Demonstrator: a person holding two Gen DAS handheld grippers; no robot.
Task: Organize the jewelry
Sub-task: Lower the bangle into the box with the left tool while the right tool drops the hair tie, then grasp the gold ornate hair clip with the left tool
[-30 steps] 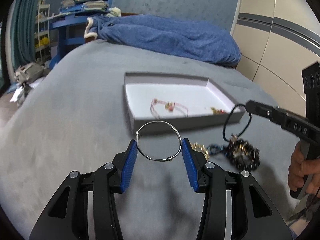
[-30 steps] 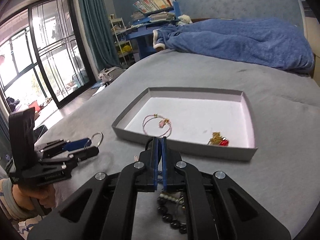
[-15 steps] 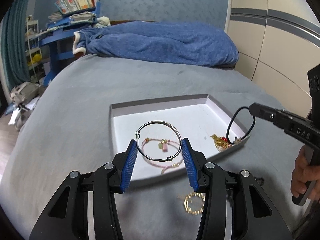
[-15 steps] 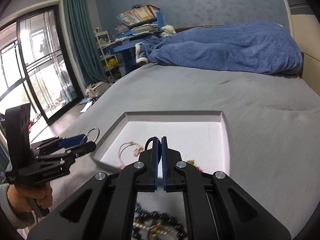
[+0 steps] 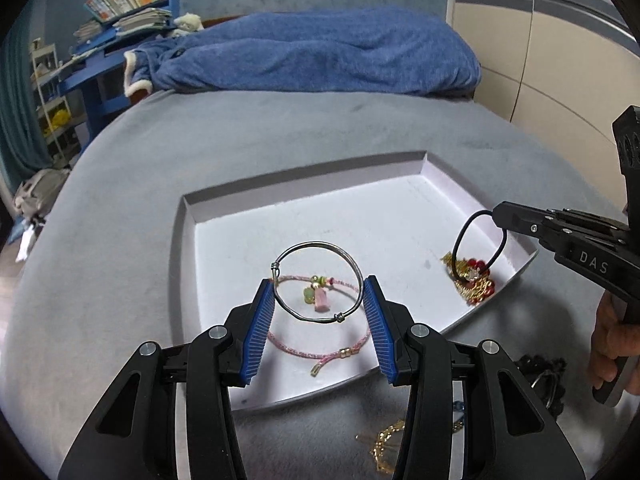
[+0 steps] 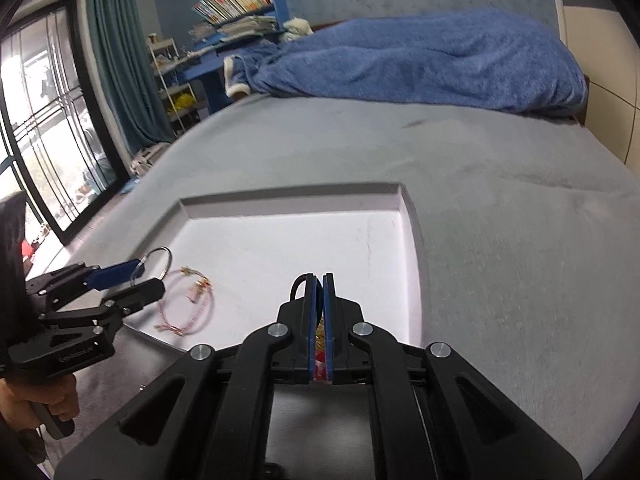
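A shallow white tray lies on the grey bed. My left gripper is shut on a silver bangle, held flat over the tray's near part above a pink cord bracelet. My right gripper is shut on a black cord loop that hangs over the gold and red jewelry in the tray's right corner. In the right wrist view the left gripper and the bangle show at the tray's left edge, above the pink bracelet.
A gold chain and a dark bead bracelet lie on the grey bedspread in front of the tray. A blue blanket is heaped at the far end of the bed. A wall stands to the right, a window and shelves to the left.
Both grippers have moved forward from the loose jewelry pile to over the tray, the left carrying the silver bangle and the right the black cord loop.
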